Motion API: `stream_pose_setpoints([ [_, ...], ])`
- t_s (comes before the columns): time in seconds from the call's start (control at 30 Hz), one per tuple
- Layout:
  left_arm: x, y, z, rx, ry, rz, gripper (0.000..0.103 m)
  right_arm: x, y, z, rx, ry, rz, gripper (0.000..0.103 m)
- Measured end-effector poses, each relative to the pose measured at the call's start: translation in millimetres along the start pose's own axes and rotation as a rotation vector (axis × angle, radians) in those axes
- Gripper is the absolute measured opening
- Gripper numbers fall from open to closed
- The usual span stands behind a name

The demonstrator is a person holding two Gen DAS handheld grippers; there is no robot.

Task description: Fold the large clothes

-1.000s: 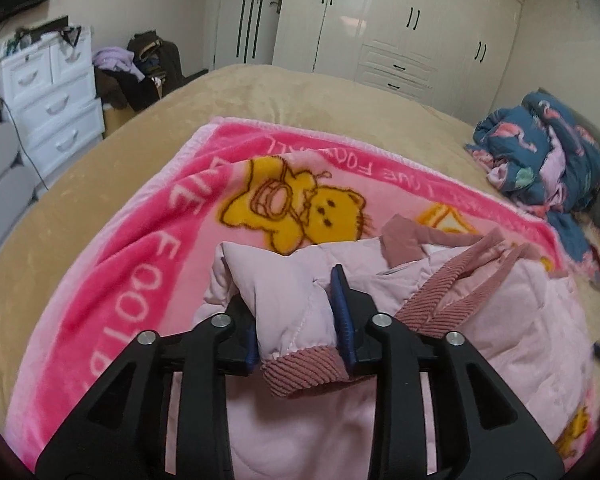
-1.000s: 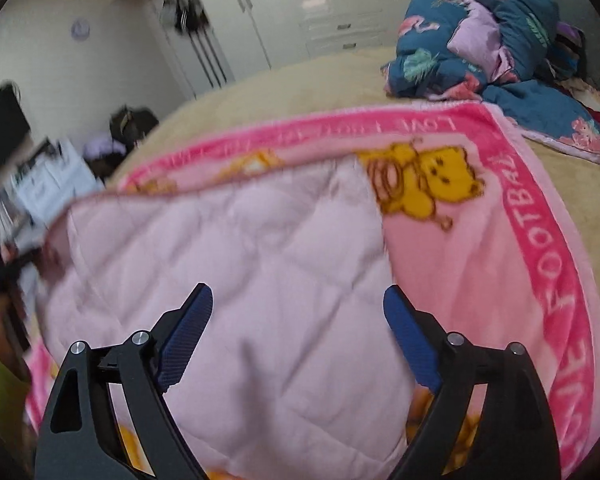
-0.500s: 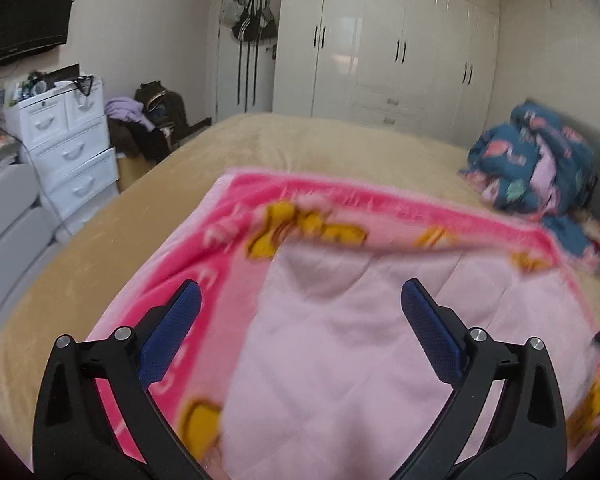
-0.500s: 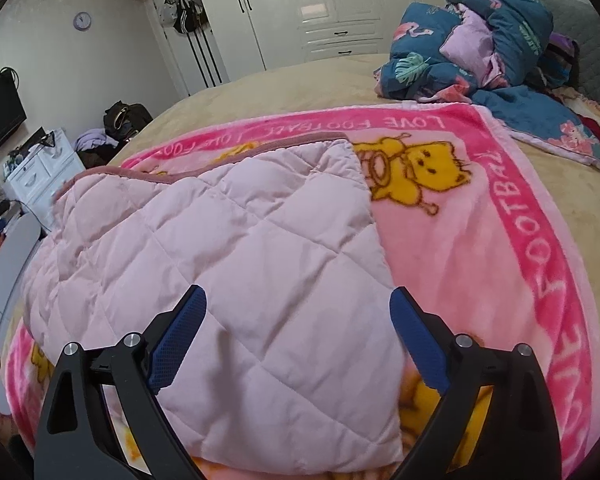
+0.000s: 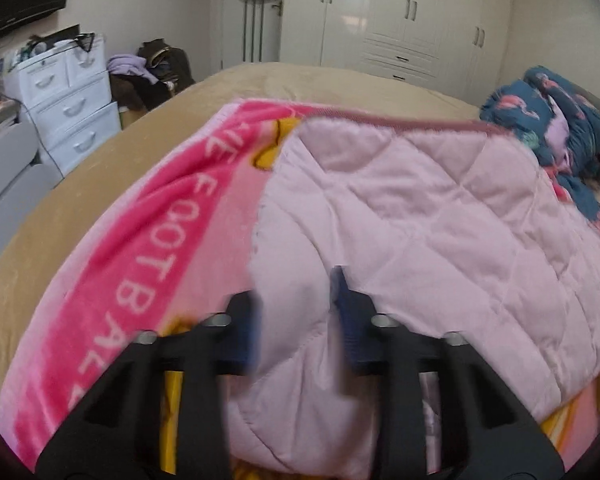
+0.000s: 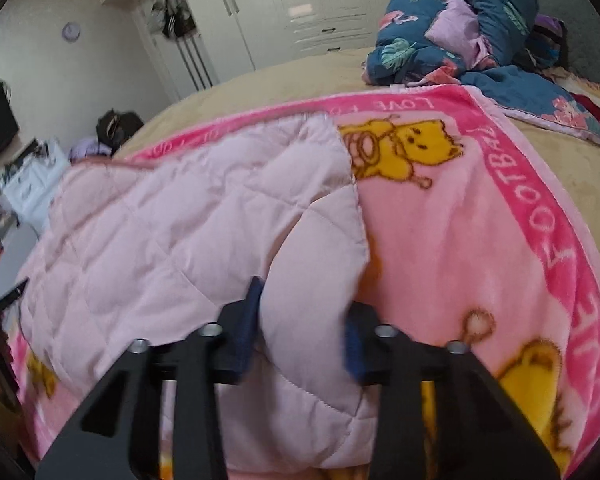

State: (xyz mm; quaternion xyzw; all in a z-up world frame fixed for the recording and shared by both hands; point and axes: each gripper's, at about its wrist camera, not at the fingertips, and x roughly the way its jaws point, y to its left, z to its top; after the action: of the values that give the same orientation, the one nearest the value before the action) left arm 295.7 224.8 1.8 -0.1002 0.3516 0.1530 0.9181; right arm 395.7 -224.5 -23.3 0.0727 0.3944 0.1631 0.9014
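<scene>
Fleecy pink blanket (image 5: 148, 264); both tongs (image 5: 294, 308) (image 6: 304, 320) closing on quilted puffy jacket (image 6: 188, 232).

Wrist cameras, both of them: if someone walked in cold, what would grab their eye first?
Probably the pale pink quilted jacket spread on the hot-pink bear blanket that covers the tan bed. The left gripper and right gripper are each closing on a near corner of it. A crumpled blue floral quilt sits far right.

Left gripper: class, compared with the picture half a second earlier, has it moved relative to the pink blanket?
Yes. The left gripper has come down and forward toward the pink blanket; its jaws are closing on the quilted jacket's near edge.
</scene>
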Motion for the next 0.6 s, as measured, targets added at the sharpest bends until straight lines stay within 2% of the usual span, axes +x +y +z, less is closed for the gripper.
stream_pose_setpoints([
  [0.07,7,-5,18,-0.004,-0.004,0.016,0.016,1,6,13,-0.009,-0.015,-0.031,0.024],
  [0.2,26,-18,37,0.025,0.005,0.061,0.016,5,14,42,-0.020,-0.042,-0.071,0.022],
  [0.3,47,-25,39,0.052,0.039,0.096,0.016,21,12,60,0.005,-0.023,-0.105,0.022],
  [0.43,64,-27,36,0.081,0.062,0.131,0.017,53,2,62,0.047,0.038,-0.141,0.022],
  [0.6,67,-24,32,0.068,0.073,0.125,0.018,73,-6,55,0.091,0.070,-0.141,0.022],
])
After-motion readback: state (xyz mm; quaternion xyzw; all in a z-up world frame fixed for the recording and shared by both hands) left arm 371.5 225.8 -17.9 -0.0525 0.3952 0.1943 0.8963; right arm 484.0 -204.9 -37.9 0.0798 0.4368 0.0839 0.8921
